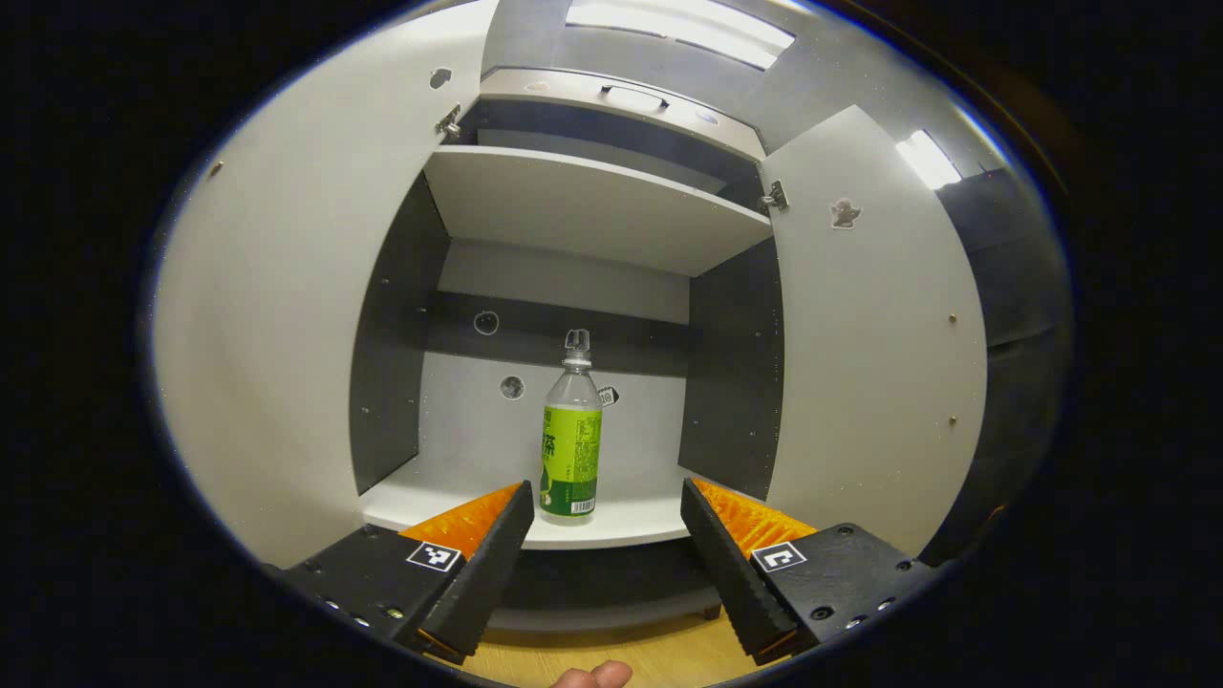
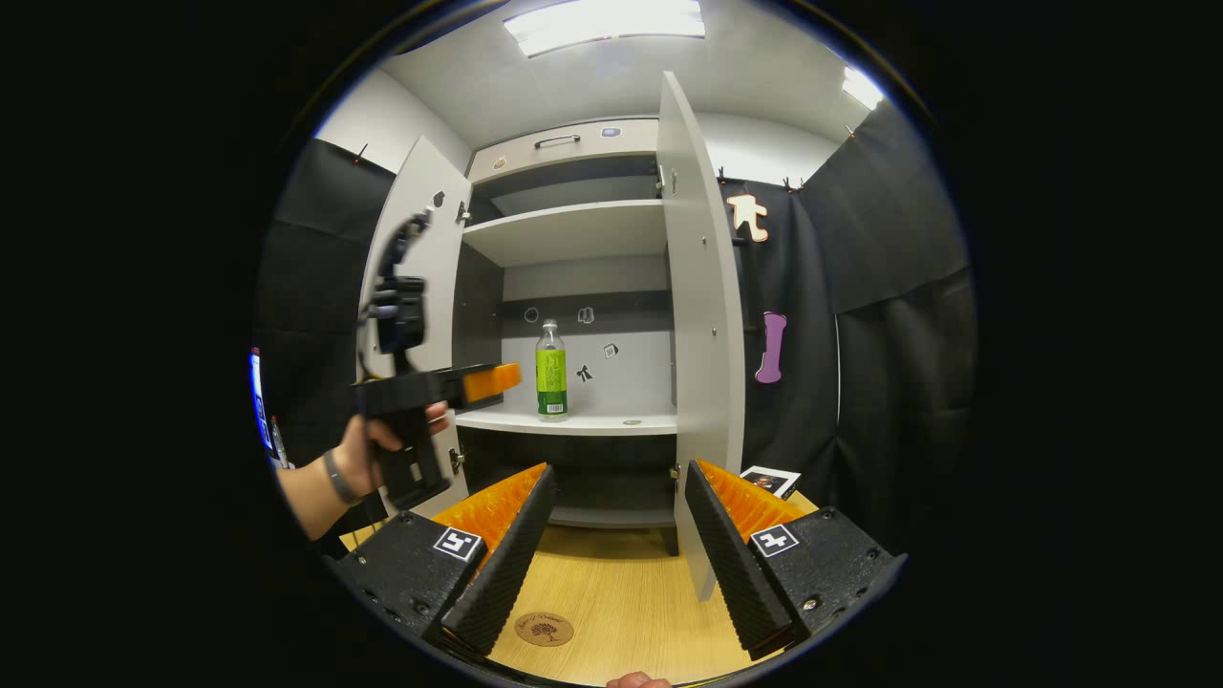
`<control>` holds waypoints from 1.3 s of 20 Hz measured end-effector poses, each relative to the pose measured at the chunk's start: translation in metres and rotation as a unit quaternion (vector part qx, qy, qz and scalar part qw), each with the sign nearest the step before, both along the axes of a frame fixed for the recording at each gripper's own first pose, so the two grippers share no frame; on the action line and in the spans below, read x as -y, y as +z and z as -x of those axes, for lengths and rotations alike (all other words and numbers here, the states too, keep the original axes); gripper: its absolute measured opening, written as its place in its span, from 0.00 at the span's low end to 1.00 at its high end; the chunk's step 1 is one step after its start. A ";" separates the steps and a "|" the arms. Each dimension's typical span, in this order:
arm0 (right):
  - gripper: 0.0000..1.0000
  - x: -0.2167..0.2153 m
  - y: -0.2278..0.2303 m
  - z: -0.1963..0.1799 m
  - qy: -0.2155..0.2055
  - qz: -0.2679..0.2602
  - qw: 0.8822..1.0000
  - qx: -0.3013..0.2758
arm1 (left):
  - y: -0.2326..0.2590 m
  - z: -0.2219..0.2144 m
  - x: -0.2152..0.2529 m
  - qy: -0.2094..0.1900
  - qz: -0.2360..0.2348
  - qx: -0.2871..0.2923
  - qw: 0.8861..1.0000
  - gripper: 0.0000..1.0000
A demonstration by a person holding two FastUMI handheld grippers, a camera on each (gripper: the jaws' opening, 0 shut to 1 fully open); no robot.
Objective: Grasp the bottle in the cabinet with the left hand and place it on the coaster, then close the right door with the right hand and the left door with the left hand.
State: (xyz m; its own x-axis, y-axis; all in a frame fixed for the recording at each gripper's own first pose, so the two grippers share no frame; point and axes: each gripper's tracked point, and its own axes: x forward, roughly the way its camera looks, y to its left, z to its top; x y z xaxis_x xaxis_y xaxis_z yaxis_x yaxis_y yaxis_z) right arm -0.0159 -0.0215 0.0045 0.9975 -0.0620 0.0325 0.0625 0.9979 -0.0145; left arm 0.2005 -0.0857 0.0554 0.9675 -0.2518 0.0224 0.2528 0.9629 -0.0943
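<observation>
bottles: just one, a clear bottle [image 1: 571, 435] with a green label, standing upright on the lower shelf [image 1: 621, 521] of the cabinet [image 2: 573, 239], nothing touching it
doors: two, both swung wide open, left door [image 1: 287, 325] and right door [image 1: 874, 334]
shelves: two that I can count, the lower one with the bottle and an upper shelf [image 1: 592, 205] with nothing I can see on it
coasters: one, a round brown coaster [image 2: 544, 629] lying flat on the wooden counter [image 2: 621, 612], well in front of the cabinet and nowhere near the bottle
claws: two. left claw [image 1: 605, 545] has its fingers spread wide, gripping nothing, lined up in front of the bottle but short of it. right claw [image 2: 616, 549] is spread open too, holding nothing, farther back over the counter
hands: one hand [image 2: 368, 454] with a wristband, holding the left claw's handle, seen from the right gripper view
room: light wood counter, grey cabinet, black cloth walls, bright ceiling lights
hard to make out: small stickers on the cabinet's back wall, too tiny to tell what they are. a small flat thing on the lower shelf right of the bottle, can't ID it. a card [image 2: 770, 481] on the counter partly hidden behind the right door
</observation>
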 end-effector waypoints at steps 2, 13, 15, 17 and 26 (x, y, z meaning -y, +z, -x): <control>0.84 0.001 0.002 0.001 -0.004 0.003 1.000 0.000 | 0.004 -0.038 0.002 0.007 0.001 -0.004 1.000 0.95; 0.84 0.027 0.003 -0.007 -0.043 -0.002 0.999 -0.004 | -0.009 -0.161 -0.004 0.061 -0.070 -0.005 0.996 0.94; 0.84 0.028 0.003 -0.008 -0.045 0.000 0.999 -0.005 | -0.009 -0.167 -0.003 0.065 -0.069 -0.006 0.995 0.95; 0.84 0.028 0.002 -0.008 -0.046 0.000 0.999 -0.005 | -0.006 -0.170 -0.002 0.064 -0.064 -0.002 0.996 0.94; 0.84 0.022 0.005 -0.007 -0.030 0.002 1.000 -0.004 | 0.006 -0.136 -0.013 0.072 -0.050 -0.006 0.996 0.72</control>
